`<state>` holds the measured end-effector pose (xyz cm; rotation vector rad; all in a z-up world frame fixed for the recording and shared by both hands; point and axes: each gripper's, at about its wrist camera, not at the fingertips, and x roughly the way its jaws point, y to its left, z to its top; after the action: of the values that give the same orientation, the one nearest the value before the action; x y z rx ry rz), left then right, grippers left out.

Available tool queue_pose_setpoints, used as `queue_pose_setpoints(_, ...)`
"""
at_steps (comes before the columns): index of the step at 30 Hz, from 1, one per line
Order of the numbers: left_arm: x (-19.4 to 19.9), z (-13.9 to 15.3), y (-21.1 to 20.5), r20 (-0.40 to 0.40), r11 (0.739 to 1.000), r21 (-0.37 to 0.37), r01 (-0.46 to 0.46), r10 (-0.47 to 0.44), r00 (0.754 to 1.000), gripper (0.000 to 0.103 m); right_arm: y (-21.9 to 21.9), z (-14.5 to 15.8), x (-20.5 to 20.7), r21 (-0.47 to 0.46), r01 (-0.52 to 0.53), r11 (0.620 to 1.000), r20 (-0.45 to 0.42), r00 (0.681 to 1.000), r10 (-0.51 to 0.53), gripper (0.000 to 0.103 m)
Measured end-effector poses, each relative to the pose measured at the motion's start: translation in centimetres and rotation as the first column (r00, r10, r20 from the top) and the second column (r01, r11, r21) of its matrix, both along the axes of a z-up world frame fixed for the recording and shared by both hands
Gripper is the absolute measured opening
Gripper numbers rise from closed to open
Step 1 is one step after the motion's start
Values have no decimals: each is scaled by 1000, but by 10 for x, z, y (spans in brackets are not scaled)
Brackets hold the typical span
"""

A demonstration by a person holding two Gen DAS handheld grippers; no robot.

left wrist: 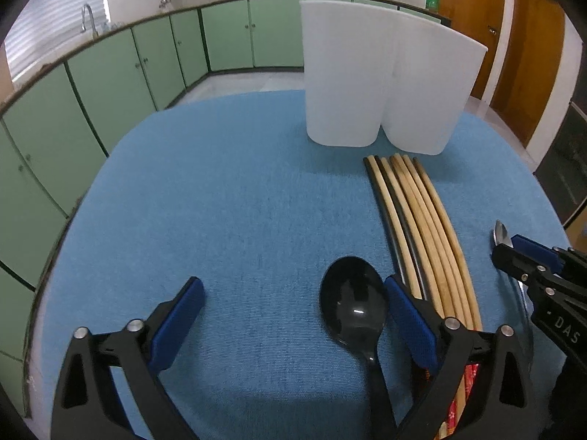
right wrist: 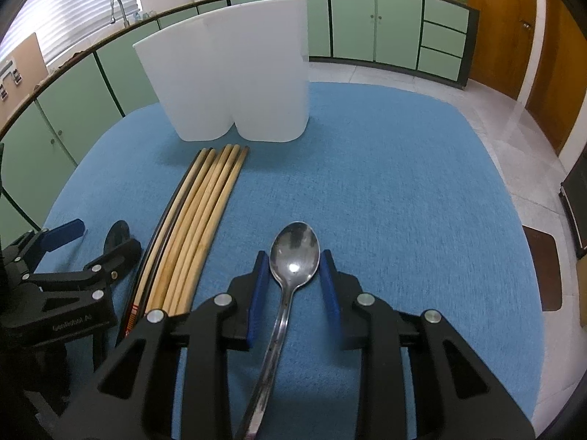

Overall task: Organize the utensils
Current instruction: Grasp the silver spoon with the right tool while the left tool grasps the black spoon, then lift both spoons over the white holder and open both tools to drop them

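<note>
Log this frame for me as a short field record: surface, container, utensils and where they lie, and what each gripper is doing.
surface: blue cloth covering the table
container: white two-part holder, upright at the far side; inside not visible
chopsticks: bundle lying flat in front of the holder
black spoon: flat on the cloth, left of the chopsticks
metal spoon: flat on the cloth, right of the chopsticks
left gripper: open, fingers either side of the black spoon's bowl
right gripper: open, fingers flanking the metal spoon, not closed on it
</note>
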<state>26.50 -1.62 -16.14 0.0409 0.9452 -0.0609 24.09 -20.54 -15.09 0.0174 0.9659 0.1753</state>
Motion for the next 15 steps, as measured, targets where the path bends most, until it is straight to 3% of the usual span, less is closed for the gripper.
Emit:
queue_pose_setpoints(2, 2, 1, 0, -9, 1000, -18, 10, -10, 1000, 86, -1, 2, 5, 8, -7, 1000, -21, 1000, 7, 34)
queue_pose_setpoints(5, 6, 5, -3, -19, 999, -24, 32, -32, 999, 72, 2, 5, 13, 8, -7, 1000, -56, 998, 7, 38)
queue_pose_setpoints(8, 11, 9, -8, -26, 998, -36, 56, -57, 998, 54, 7, 6, 21, -47, 0, 999, -80, 997, -3, 28)
queue_pose_setpoints(11, 13, 13, -8, -23, 996, -54, 71, -72, 997, 38, 3, 8, 25, -12, 17, 1000, -101, 995, -18, 28)
queue_pose_setpoints(15, 6, 21, -2, 26, 985, -128, 113, -111, 994, 35, -8, 16, 15, 57, 22, 998, -21, 1000, -21, 28)
